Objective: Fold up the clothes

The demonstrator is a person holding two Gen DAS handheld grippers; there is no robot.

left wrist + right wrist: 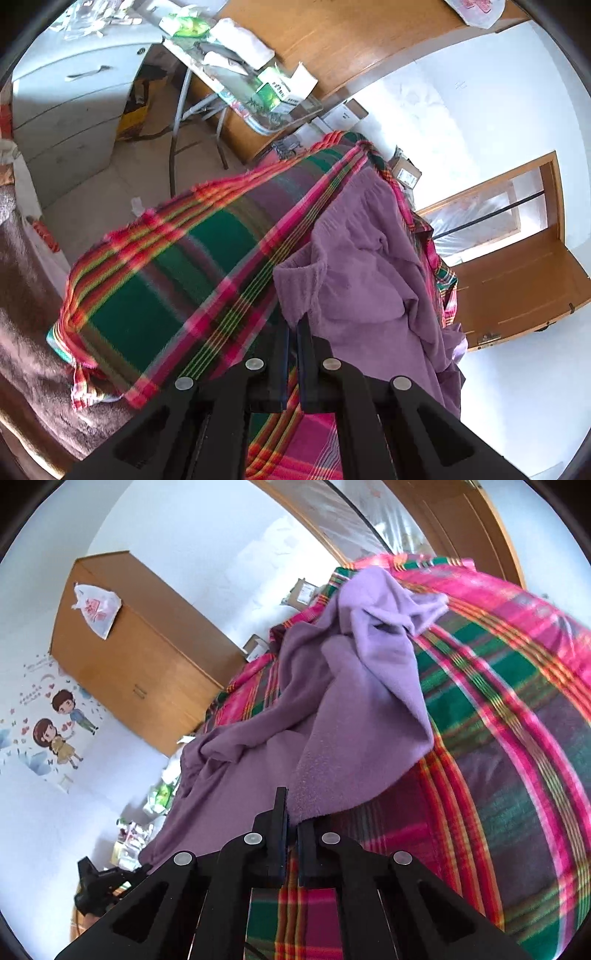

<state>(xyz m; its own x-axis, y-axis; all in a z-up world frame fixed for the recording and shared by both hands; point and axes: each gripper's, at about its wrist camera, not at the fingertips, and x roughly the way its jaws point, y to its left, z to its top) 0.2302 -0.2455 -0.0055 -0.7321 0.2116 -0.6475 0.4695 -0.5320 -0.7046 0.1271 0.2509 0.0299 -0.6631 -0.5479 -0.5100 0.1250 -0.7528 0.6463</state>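
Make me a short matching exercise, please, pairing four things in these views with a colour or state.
Things:
1. fleece garment
2. bed cover
3. wardrobe
4. left tool

Descriptions:
A. brown wood
B. purple
C. shut on the garment's edge
D. pink, green and red plaid

Pairs: 1-B, 2-D, 3-A, 4-C

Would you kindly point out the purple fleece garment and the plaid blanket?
purple fleece garment [354,716]: right wrist view, middle of its draped body.
pink-and-green plaid blanket [155,295]: left wrist view, green square.
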